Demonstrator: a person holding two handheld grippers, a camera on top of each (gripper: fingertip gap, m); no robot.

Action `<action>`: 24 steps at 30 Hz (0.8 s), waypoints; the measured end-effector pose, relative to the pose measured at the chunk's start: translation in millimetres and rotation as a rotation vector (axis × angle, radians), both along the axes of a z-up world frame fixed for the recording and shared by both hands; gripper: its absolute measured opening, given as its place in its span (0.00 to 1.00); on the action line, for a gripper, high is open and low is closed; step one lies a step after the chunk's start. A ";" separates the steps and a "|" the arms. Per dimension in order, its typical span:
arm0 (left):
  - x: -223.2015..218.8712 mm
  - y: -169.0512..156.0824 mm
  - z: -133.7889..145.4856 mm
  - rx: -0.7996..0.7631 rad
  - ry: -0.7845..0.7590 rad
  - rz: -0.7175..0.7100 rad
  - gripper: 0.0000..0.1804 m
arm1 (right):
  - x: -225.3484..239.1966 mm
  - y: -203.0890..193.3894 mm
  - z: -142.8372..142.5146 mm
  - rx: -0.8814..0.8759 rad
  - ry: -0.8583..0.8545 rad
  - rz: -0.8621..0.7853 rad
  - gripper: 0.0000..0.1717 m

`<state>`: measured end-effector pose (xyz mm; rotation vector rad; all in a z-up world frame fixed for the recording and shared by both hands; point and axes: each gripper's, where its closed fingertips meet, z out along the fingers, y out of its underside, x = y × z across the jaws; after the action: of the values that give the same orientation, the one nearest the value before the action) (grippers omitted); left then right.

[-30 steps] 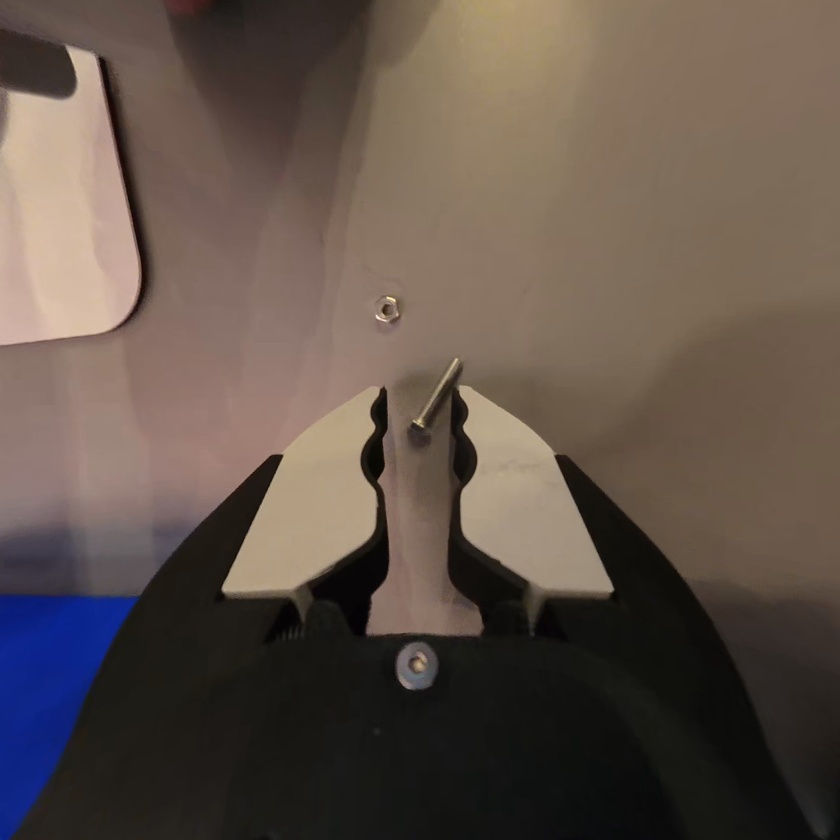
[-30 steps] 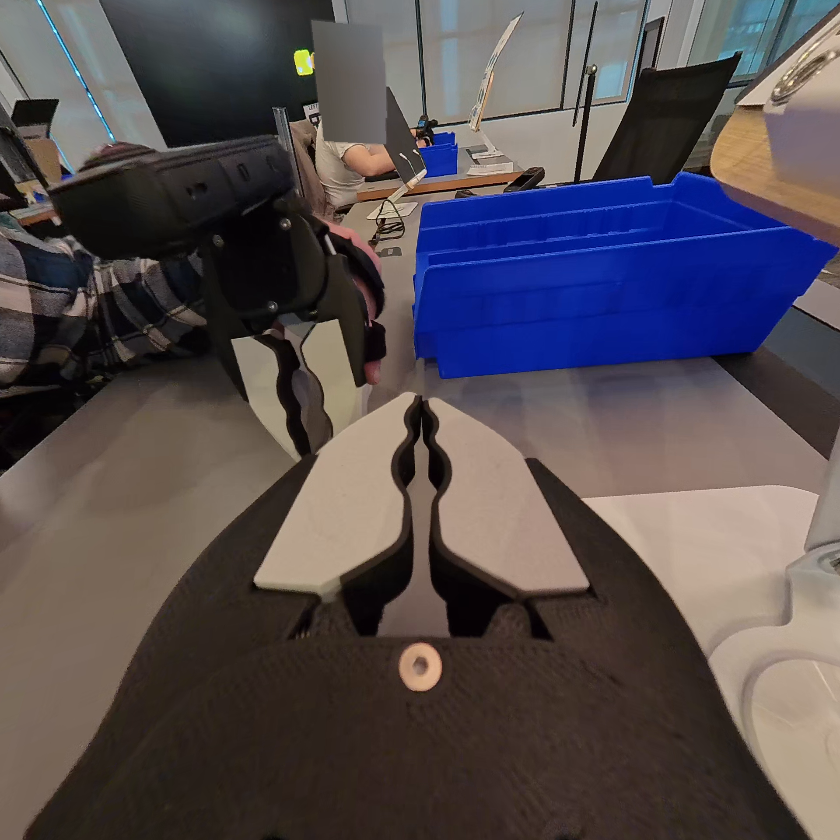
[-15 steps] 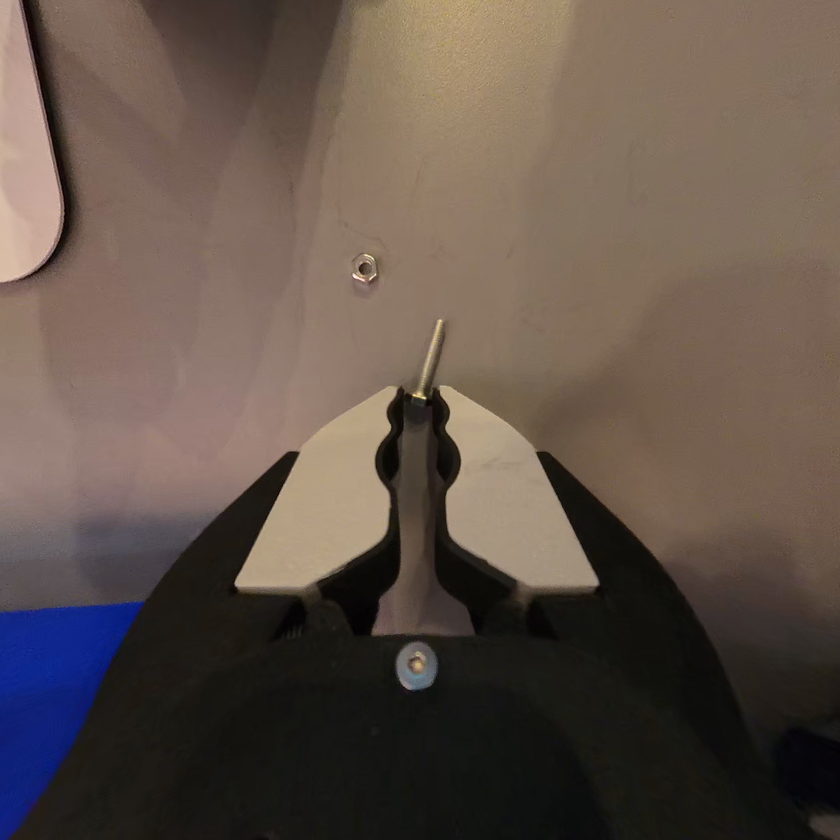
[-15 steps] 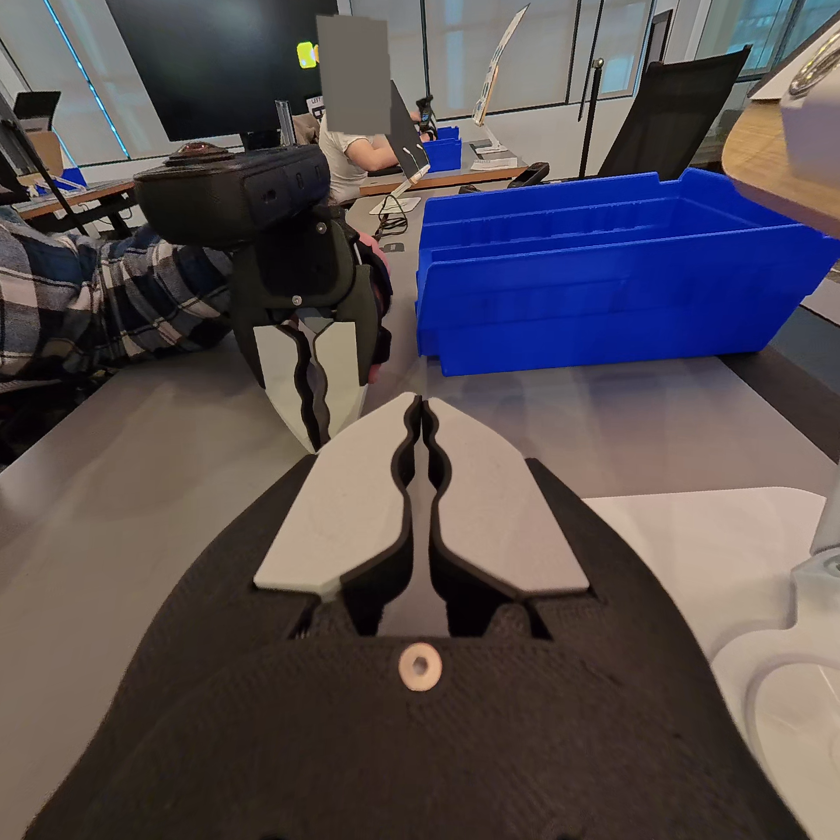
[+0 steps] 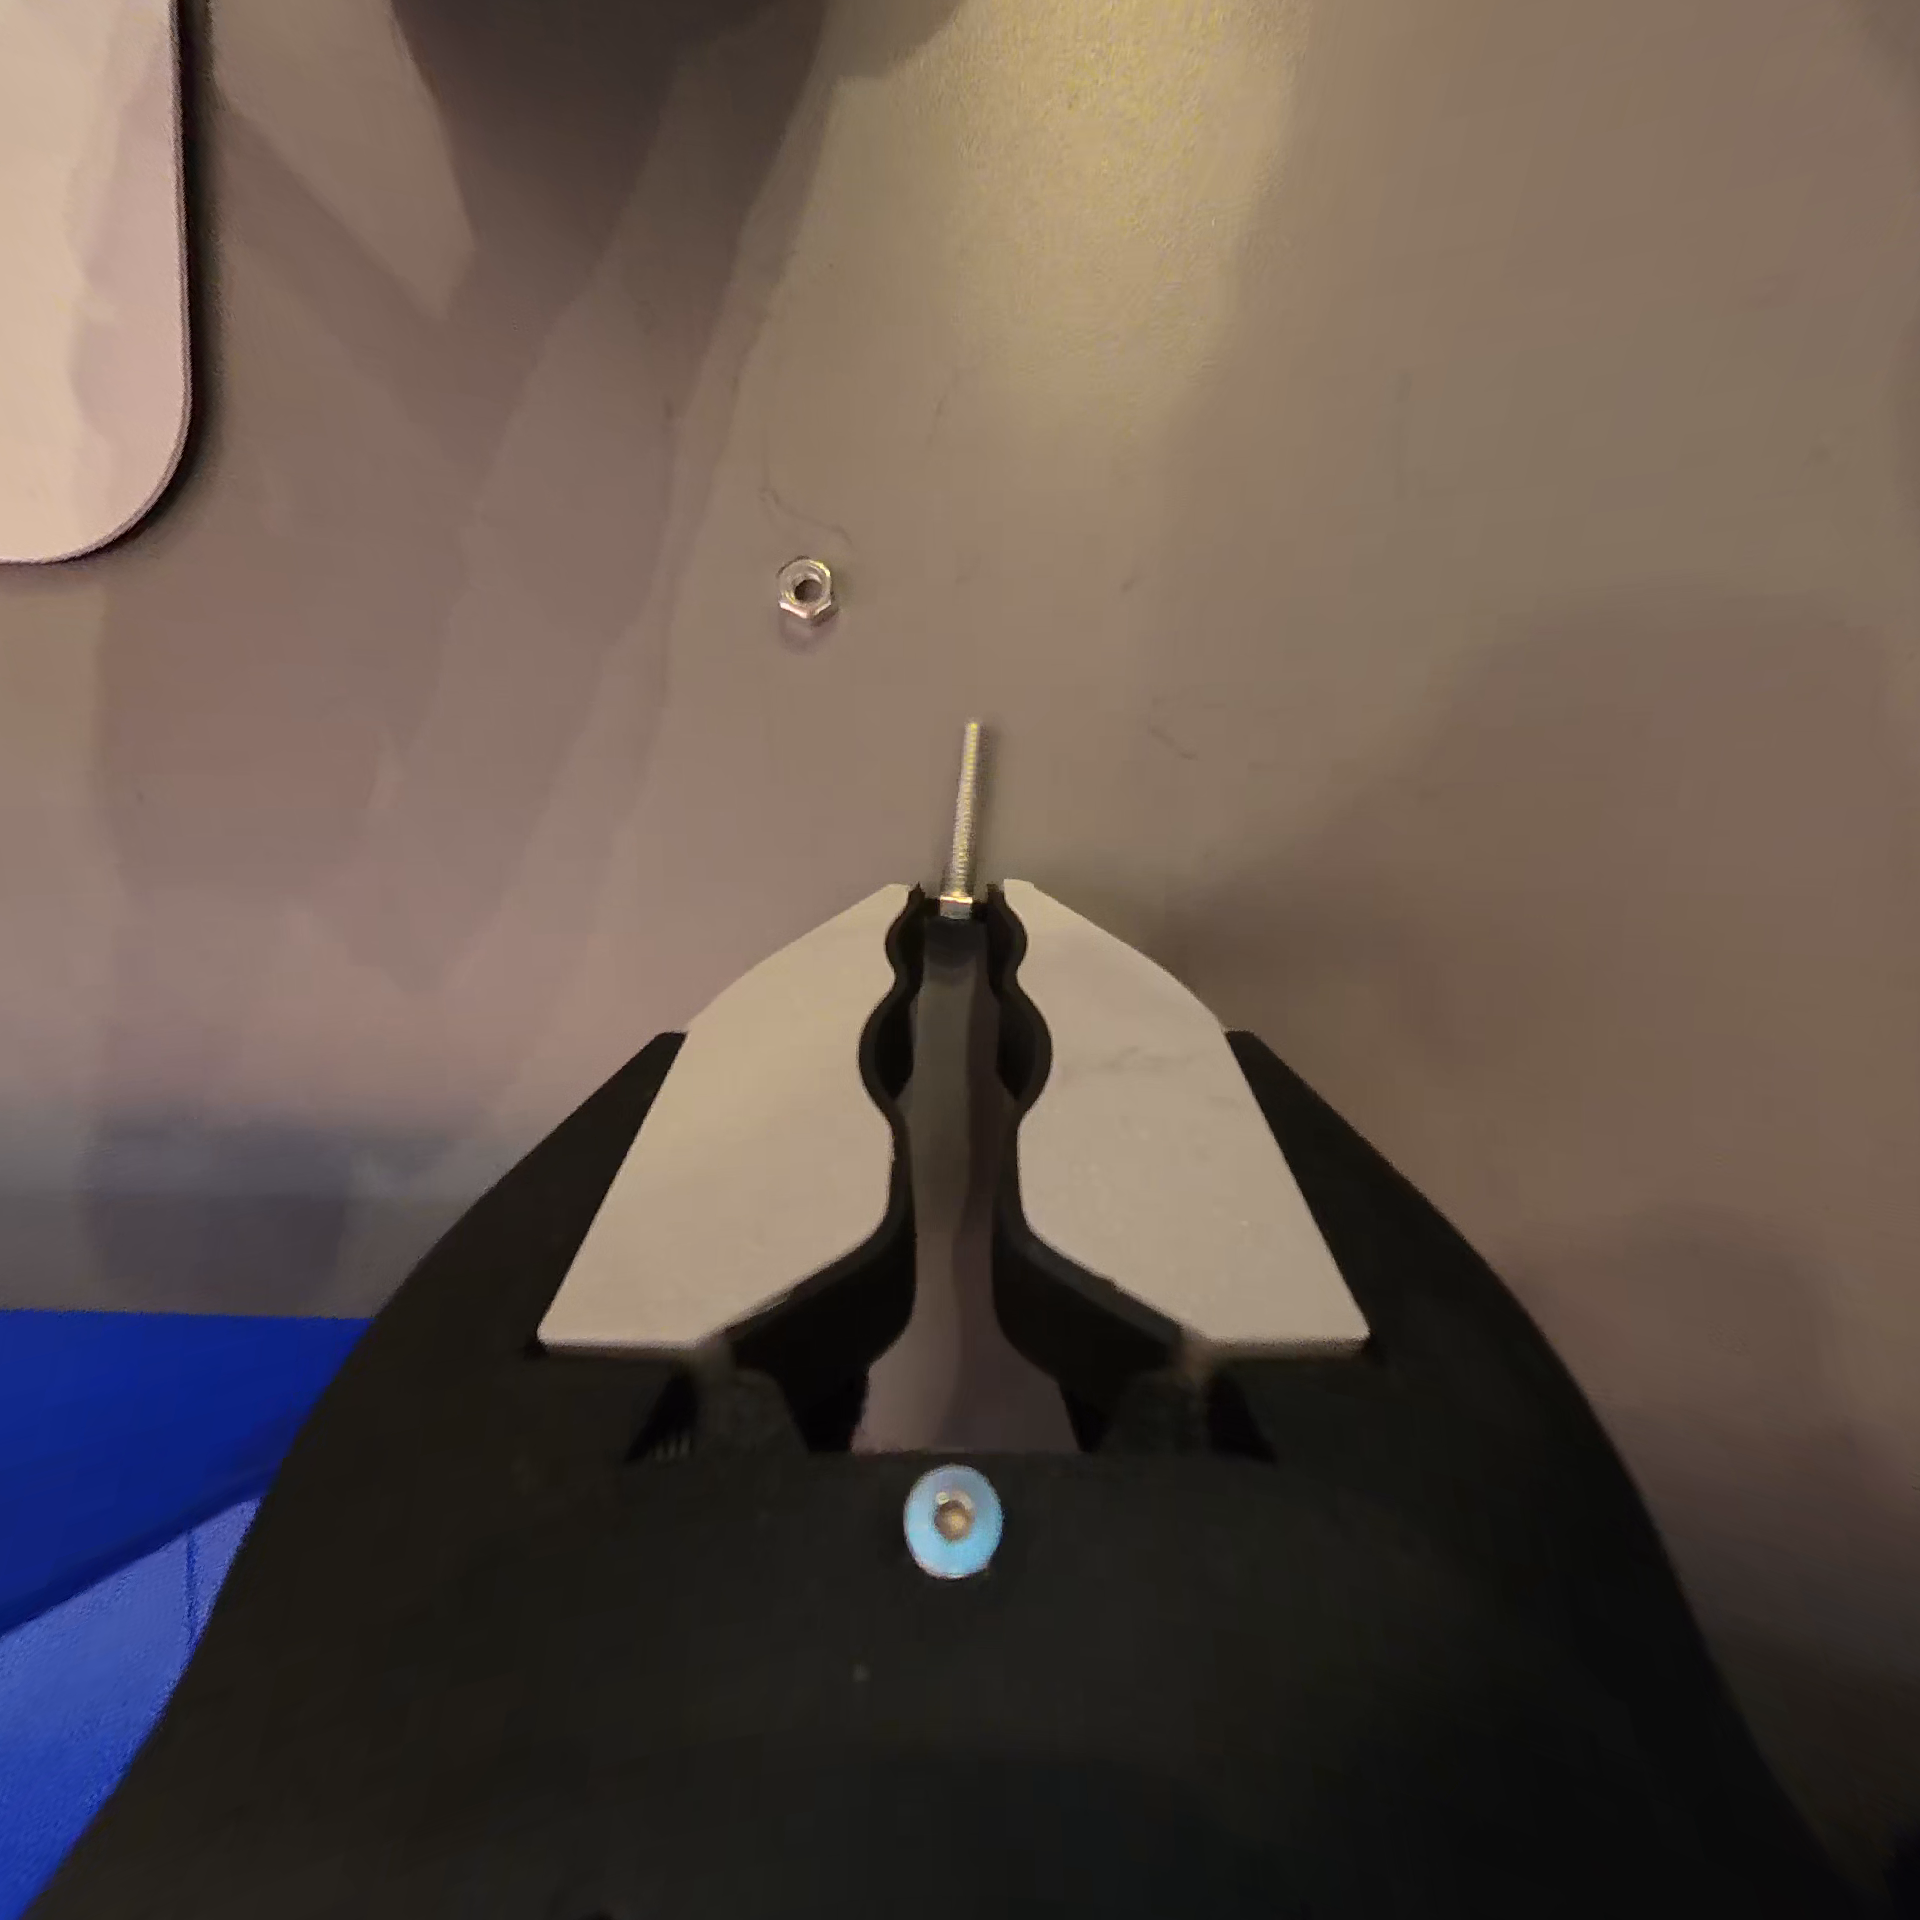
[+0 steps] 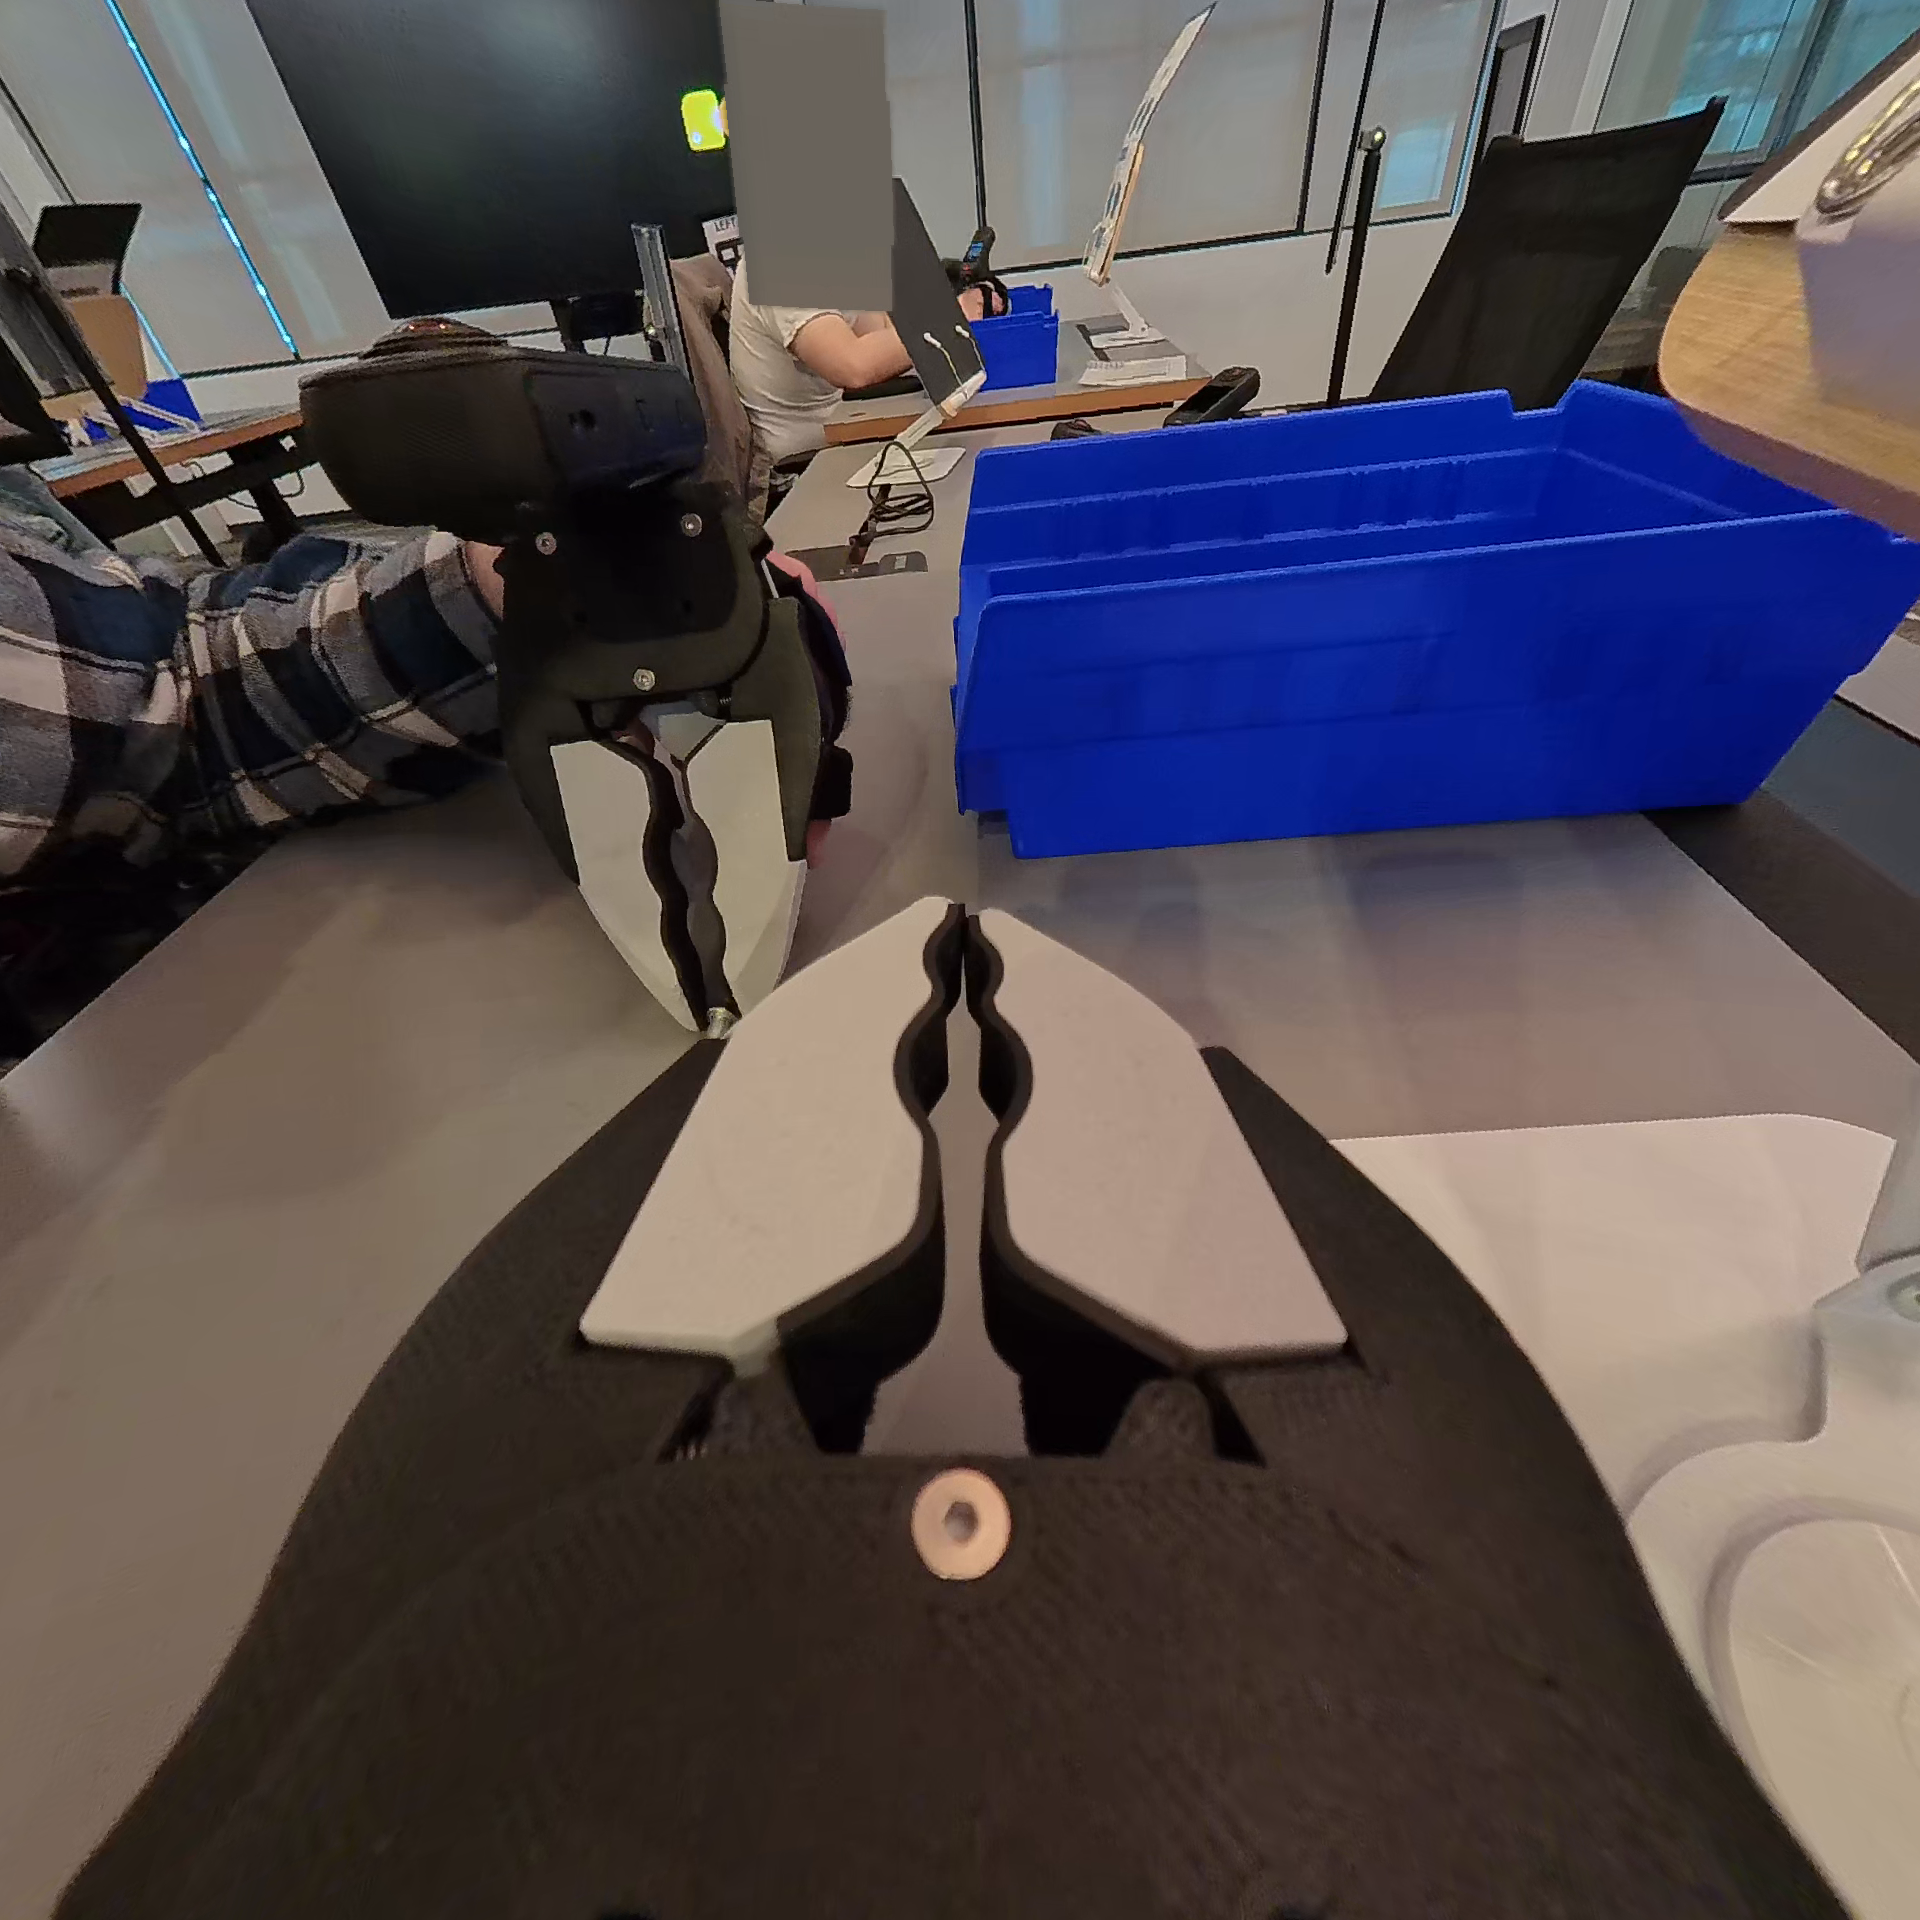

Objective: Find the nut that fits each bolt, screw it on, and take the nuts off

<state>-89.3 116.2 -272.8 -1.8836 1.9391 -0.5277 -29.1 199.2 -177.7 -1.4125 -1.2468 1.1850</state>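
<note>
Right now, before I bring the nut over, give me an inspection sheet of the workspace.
Surface: grey table, bare around the parts.
Job's things: small silver bolt clamped by its head, shank pointing forward; one silver nut lying loose beyond it.
Clutter: blue bin; white mat.
Grippers: left gripper shut on the bolt; right gripper shut, nothing in it.
Cables: one on the far desk.
Surroundings: office, seated person, monitor.
</note>
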 end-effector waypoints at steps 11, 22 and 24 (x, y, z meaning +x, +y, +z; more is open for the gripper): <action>2.0 12.9 11.4 0.044 -0.170 0.145 0.06 | 1.3 0.6 1.9 0.002 0.014 -0.005 0.00; 27.7 44.9 94.5 -0.085 -0.864 0.387 0.06 | 6.3 -24.3 28.0 -0.059 0.220 0.167 0.03; 28.8 51.4 103.3 -0.085 -0.930 0.419 0.06 | 9.0 -26.3 33.5 -0.107 0.269 0.204 0.04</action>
<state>-60.5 167.7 -169.4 -1.5766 0.9108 -1.1004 -20.1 172.9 -144.1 -1.1735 -1.1703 1.5456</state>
